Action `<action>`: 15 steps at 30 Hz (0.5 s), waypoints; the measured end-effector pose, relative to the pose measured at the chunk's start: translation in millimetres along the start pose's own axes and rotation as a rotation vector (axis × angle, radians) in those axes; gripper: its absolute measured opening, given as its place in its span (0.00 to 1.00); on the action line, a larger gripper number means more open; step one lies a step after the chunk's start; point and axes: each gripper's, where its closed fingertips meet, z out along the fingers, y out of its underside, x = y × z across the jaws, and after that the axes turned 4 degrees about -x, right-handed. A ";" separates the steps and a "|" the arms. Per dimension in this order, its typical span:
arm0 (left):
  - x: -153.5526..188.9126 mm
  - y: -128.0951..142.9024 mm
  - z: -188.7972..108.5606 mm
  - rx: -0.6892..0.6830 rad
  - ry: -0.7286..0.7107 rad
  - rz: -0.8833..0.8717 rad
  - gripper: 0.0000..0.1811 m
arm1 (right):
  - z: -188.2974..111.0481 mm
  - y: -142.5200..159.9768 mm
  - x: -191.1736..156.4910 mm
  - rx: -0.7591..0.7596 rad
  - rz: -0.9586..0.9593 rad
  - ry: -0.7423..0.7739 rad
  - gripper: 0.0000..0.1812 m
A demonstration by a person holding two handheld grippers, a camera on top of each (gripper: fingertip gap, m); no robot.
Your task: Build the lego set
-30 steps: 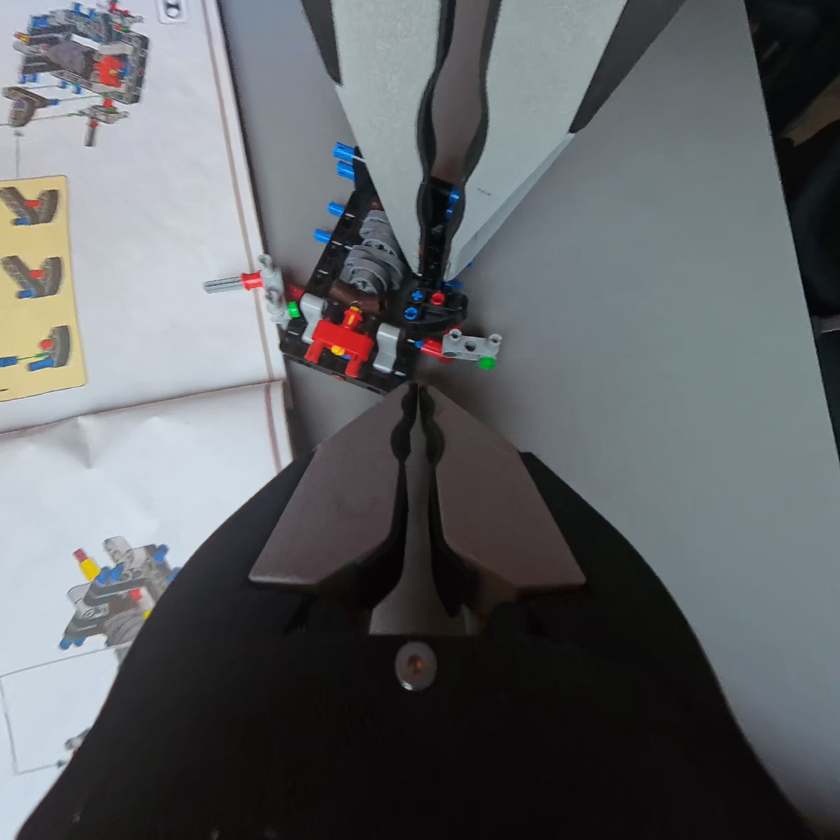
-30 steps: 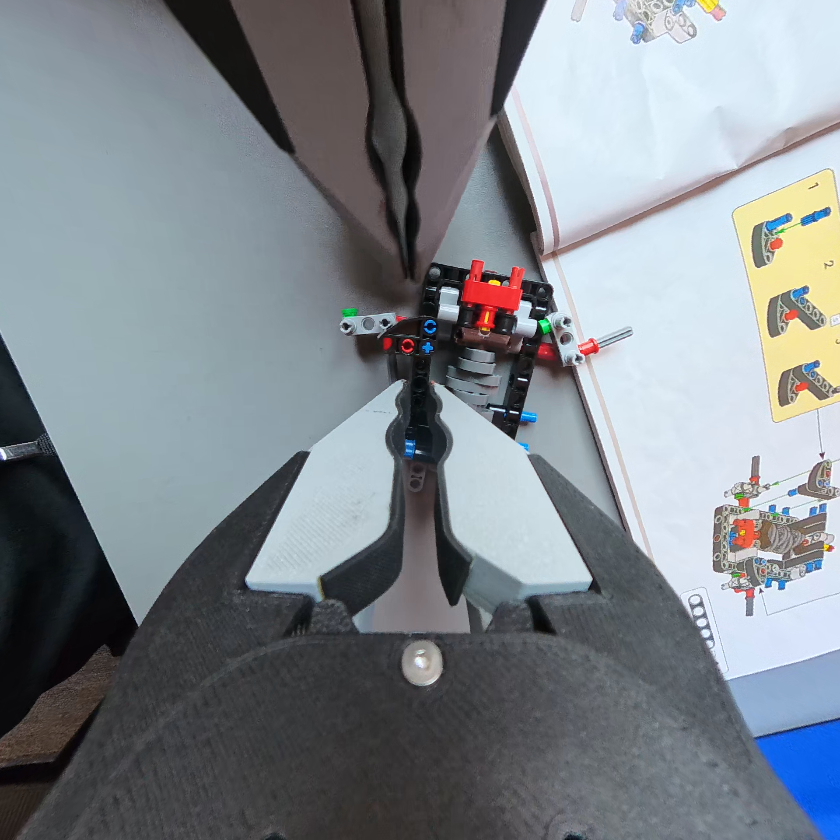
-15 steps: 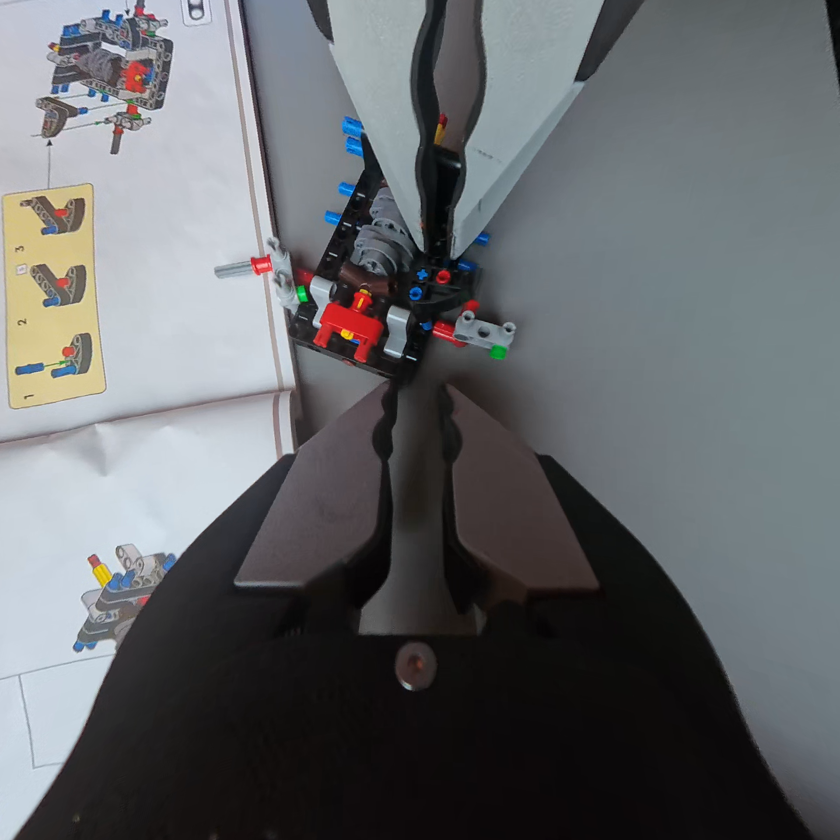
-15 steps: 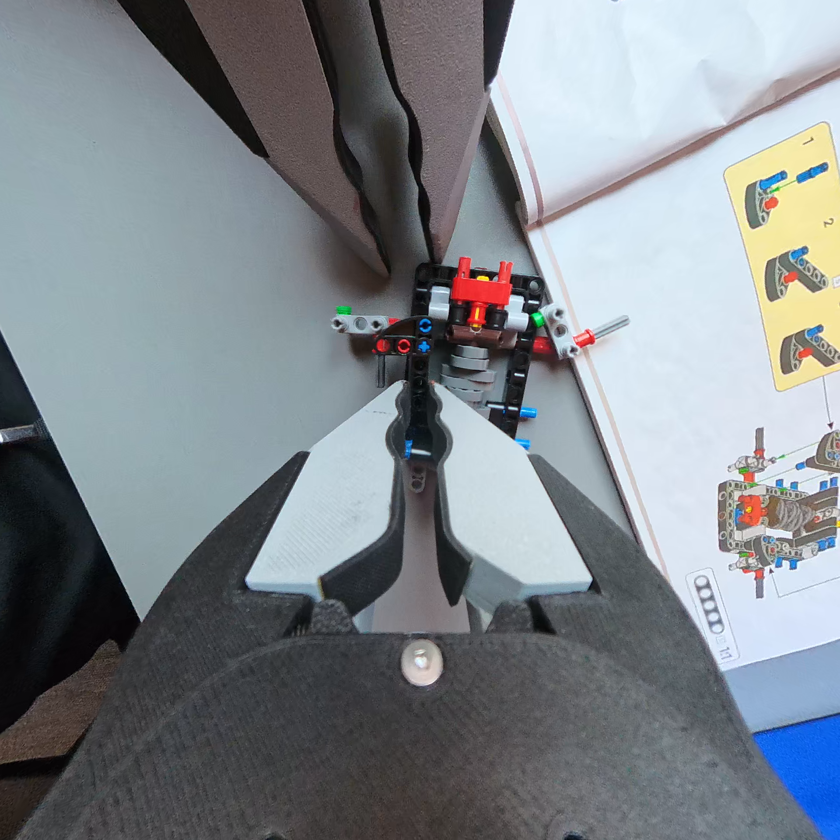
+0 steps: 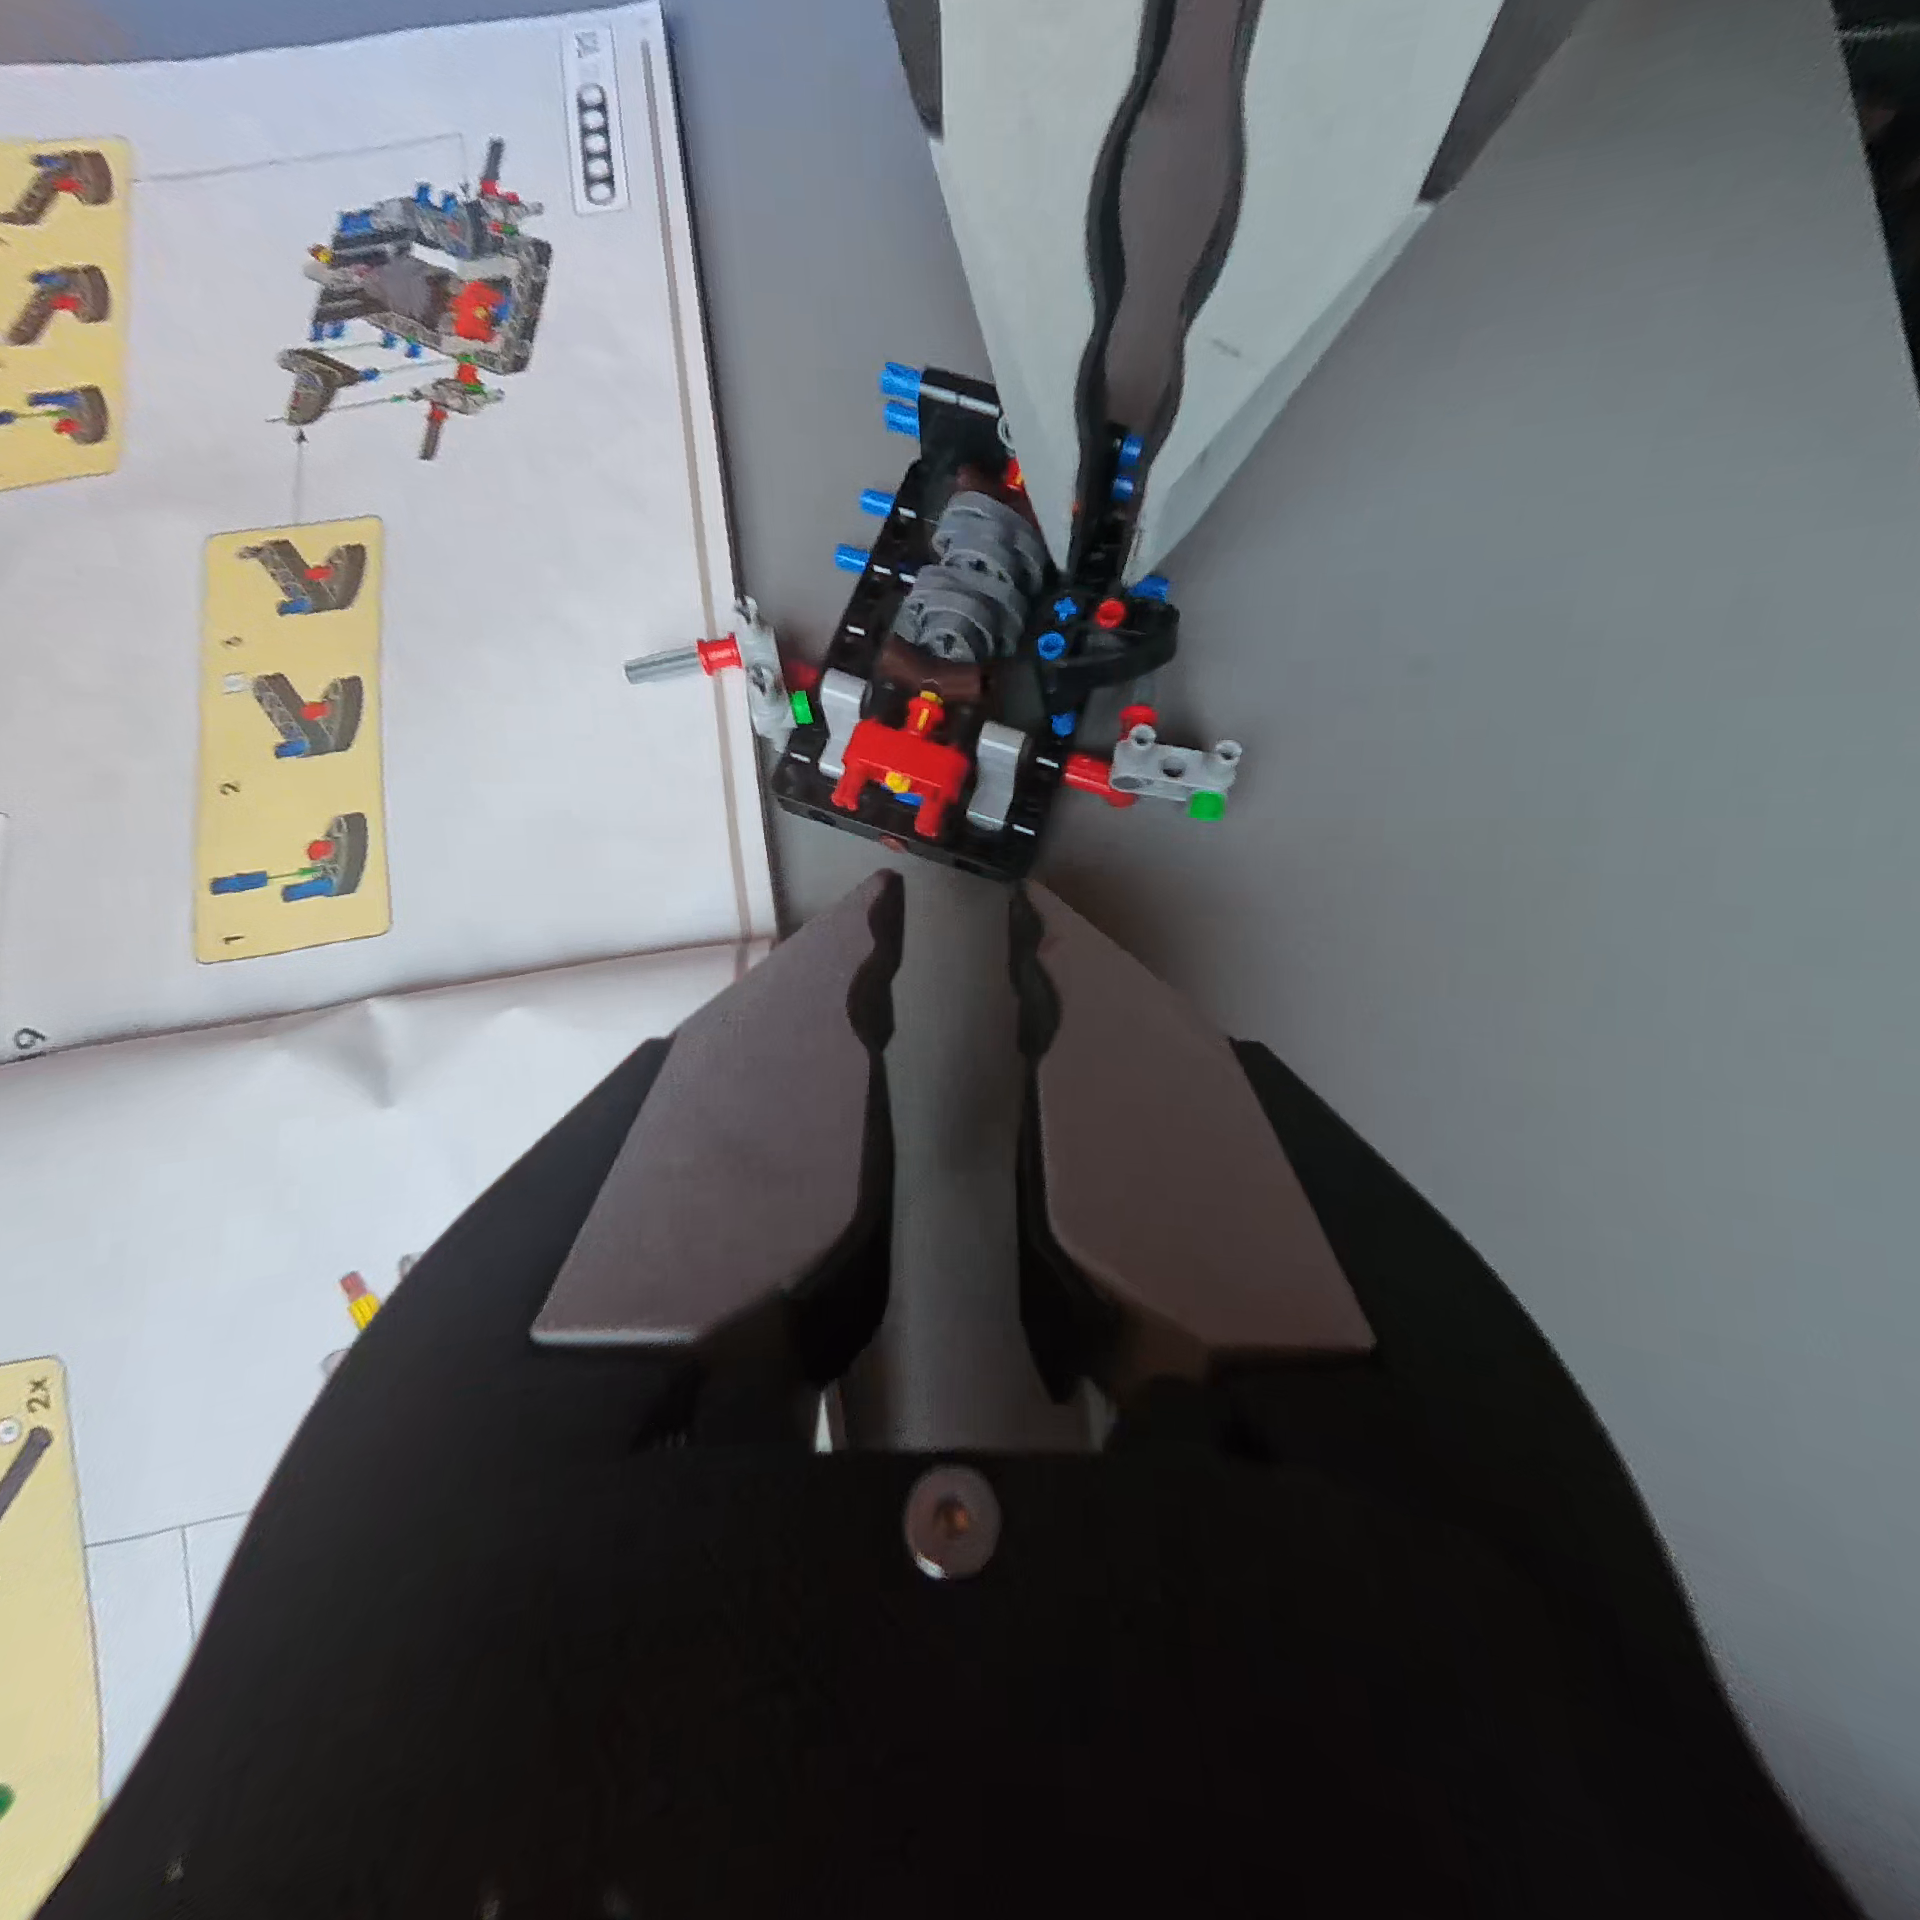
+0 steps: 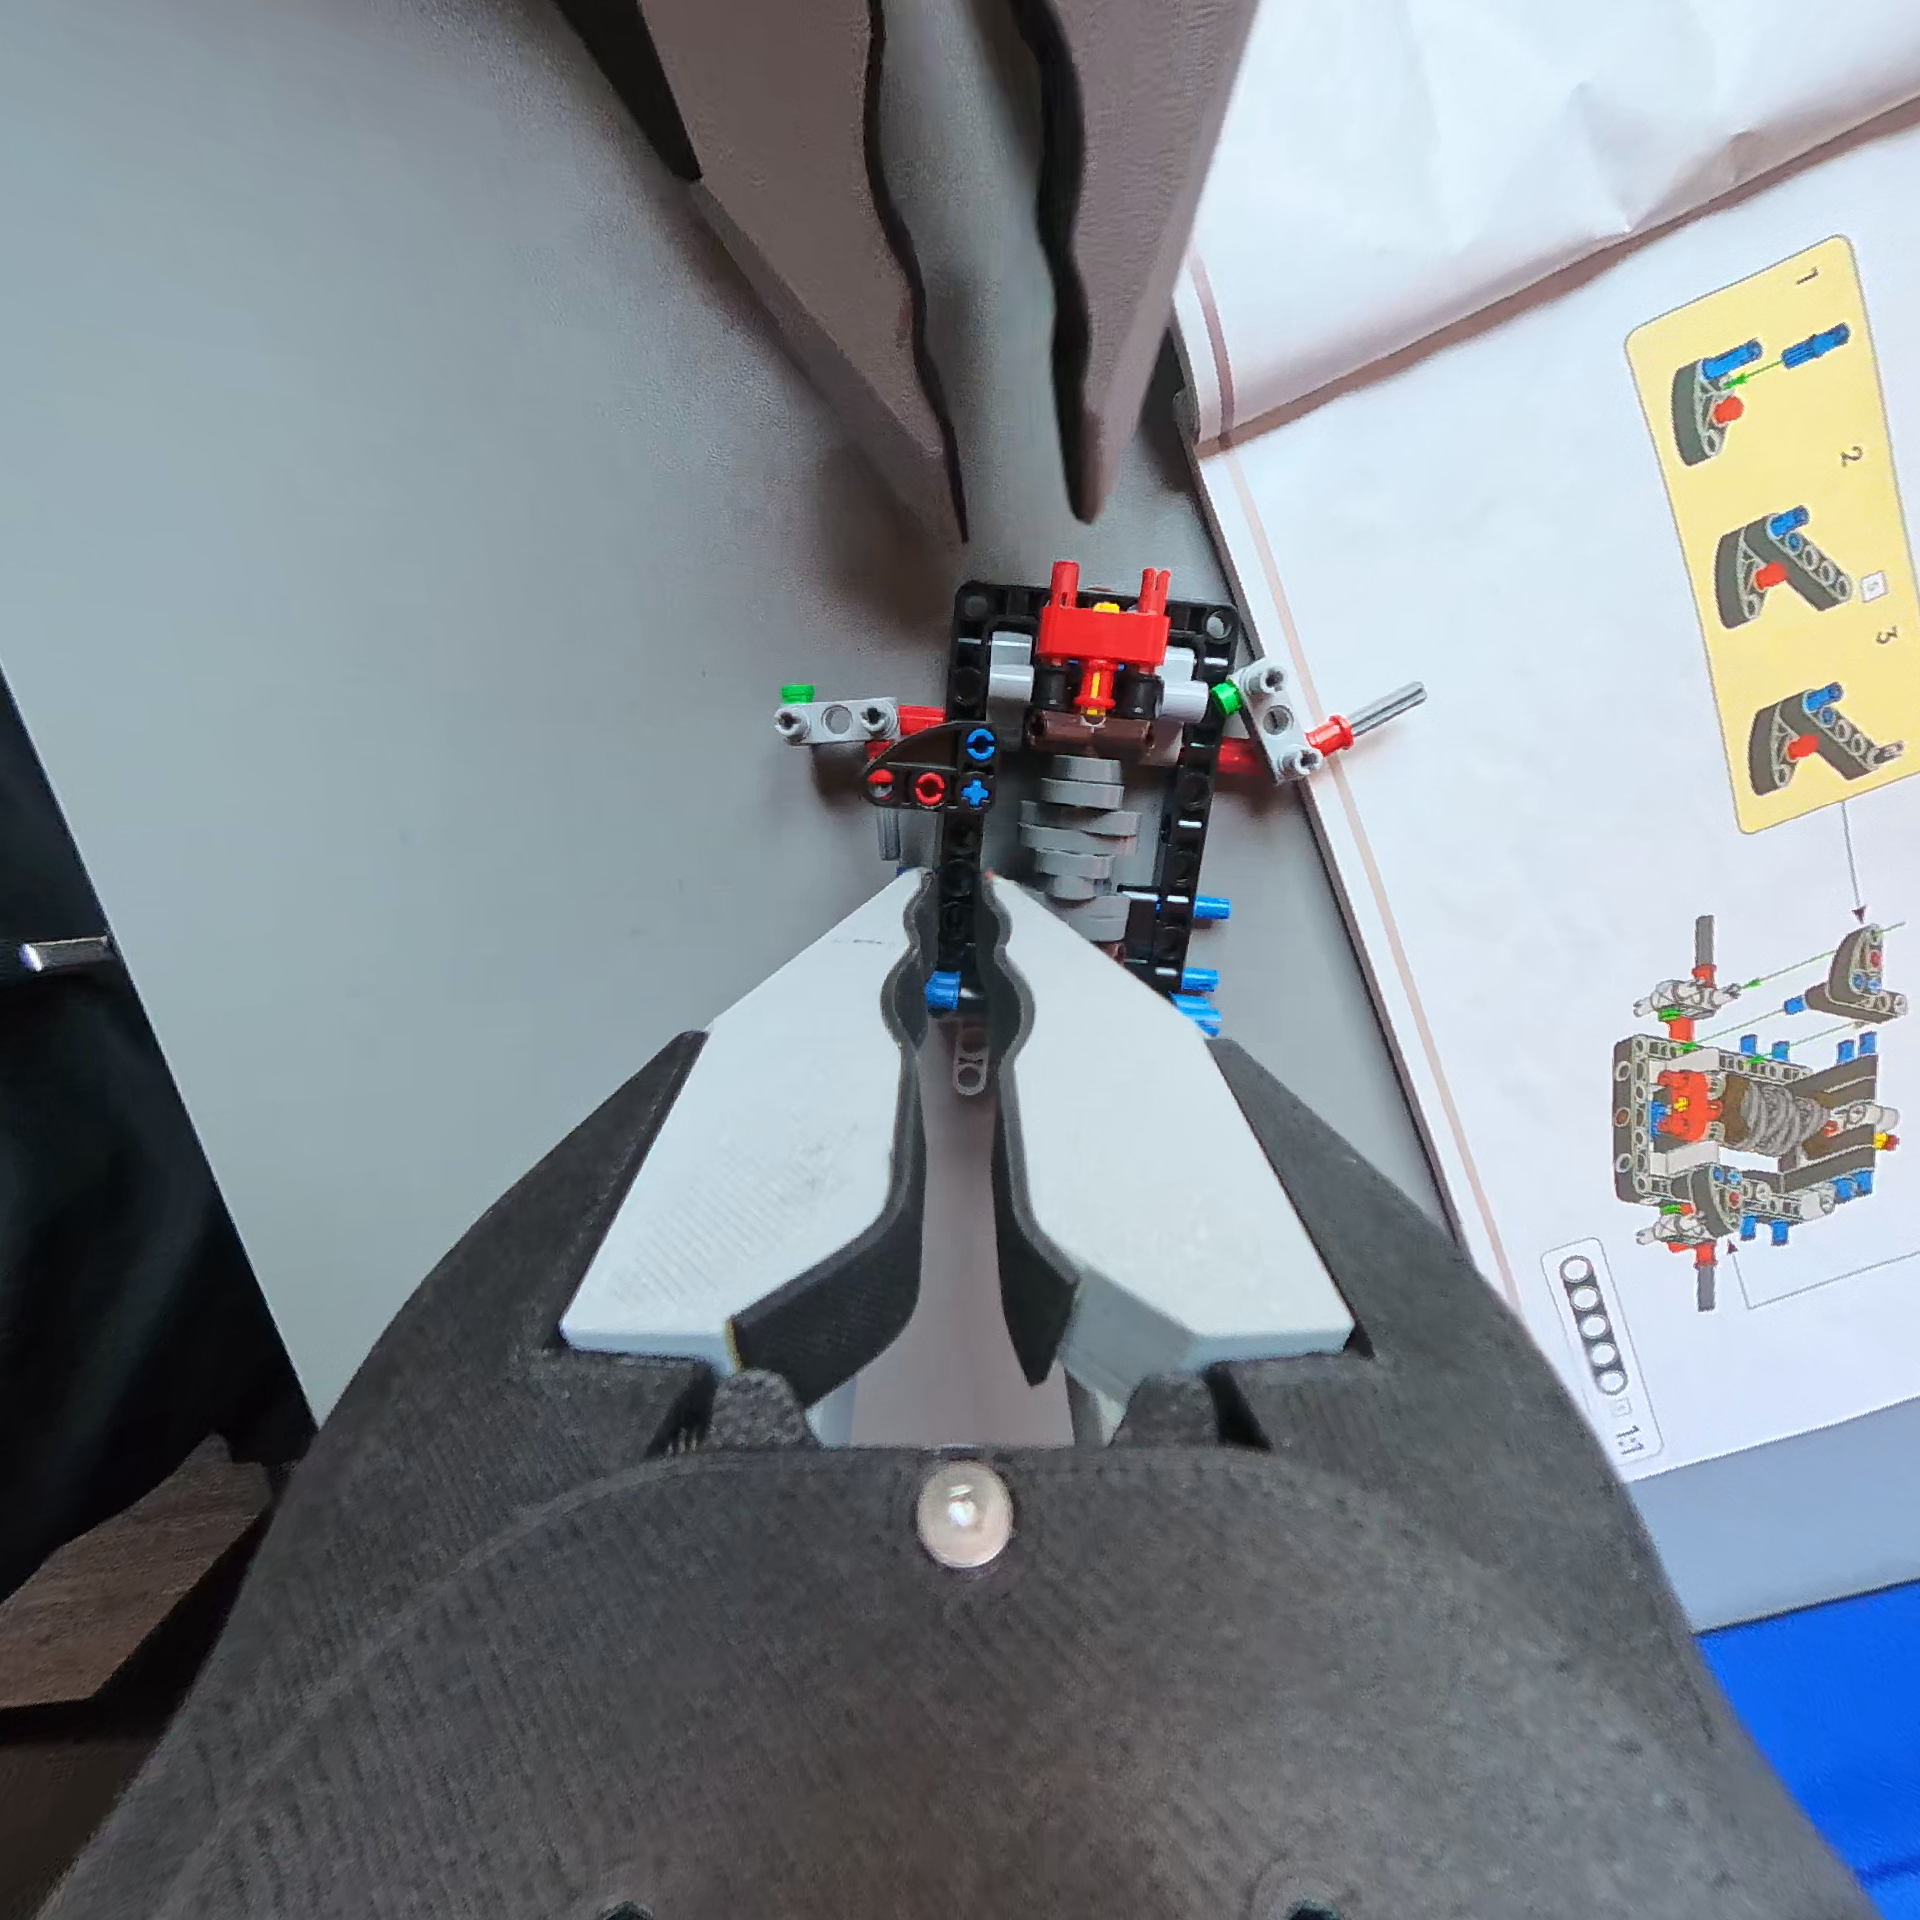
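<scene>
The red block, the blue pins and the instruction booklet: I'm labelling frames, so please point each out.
red block (image 6: pixel 1101 630), right wrist view, on its flat top face.
blue pins (image 5: pixel 900 398), left wrist view, on the far pair's ends.
instruction booklet (image 6: pixel 1538 790), right wrist view, on bare white page.

Grey matte table fills scene, evenly lit. Dark gap beyond table's left edge, brown wooden surface below. Blue surface near right corner.

Black lego frame with red block, blue pins; pale grey tongs; white, yellow-panelled instruction booklet.
</scene>
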 end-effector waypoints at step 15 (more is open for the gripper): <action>6.2 -9.7 11.3 -0.005 0.113 0.092 0.13 | 4.3 -5.0 1.7 -0.003 0.000 0.018 0.02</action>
